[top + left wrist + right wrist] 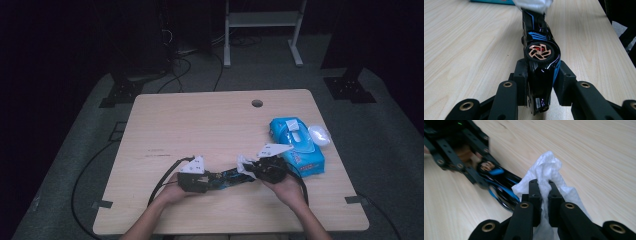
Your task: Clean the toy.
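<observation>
A black toy car with blue stripes (541, 55) lies on its side between the two grippers, a copper-coloured wheel (539, 52) facing up. My left gripper (539, 82) is shut on the car's near end, its pads pressing both flanks. In the high view the car (229, 178) spans from the left gripper (200, 180) to the right gripper (252, 170). My right gripper (543, 192) is shut on a crumpled white wipe (547, 171), which rests against the car's far end (501, 187). The wipe (534, 4) covers that end in the left gripper view.
A blue pack of wet wipes (297, 145) lies at the table's right side, with a white oval lid or pad (319, 134) beside it. The wooden table (200, 125) has a cable hole (257, 103) near its far edge. Cables trail off the near-left edge.
</observation>
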The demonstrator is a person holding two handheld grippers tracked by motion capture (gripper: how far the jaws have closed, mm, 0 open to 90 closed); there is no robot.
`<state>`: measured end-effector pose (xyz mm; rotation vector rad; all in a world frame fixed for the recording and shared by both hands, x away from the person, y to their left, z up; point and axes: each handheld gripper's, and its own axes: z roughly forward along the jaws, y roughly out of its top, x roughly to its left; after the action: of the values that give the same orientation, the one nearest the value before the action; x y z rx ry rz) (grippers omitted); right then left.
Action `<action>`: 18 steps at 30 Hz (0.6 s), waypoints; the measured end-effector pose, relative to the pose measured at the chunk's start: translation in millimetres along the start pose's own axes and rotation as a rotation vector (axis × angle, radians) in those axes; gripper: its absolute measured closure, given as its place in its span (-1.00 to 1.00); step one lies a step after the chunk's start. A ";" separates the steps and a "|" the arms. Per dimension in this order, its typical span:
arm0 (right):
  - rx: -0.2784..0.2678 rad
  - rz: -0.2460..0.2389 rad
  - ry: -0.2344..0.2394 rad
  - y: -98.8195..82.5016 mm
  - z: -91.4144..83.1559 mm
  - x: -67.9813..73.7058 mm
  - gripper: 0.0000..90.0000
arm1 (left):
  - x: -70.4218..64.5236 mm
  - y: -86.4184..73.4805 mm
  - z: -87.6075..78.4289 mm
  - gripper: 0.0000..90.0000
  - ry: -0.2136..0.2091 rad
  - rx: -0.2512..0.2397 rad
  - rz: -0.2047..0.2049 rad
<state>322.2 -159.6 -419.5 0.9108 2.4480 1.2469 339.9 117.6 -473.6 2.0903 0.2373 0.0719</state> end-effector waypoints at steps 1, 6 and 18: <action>-0.002 -0.011 0.013 3.4 4.2 4.2 0.89 | 0.0 0.0 0.0 0.49 0.000 0.001 0.001; 0.018 -0.073 0.071 19.8 26.9 28.3 0.89 | -0.4 0.1 0.0 0.49 0.000 0.001 0.004; 0.035 -0.076 0.049 16.1 25.5 25.5 0.89 | 0.2 0.2 0.0 0.50 -0.003 0.006 0.005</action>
<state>321.3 -120.2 -420.6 0.7971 2.5249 1.2188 340.1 117.5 -473.5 2.0965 0.2310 0.0706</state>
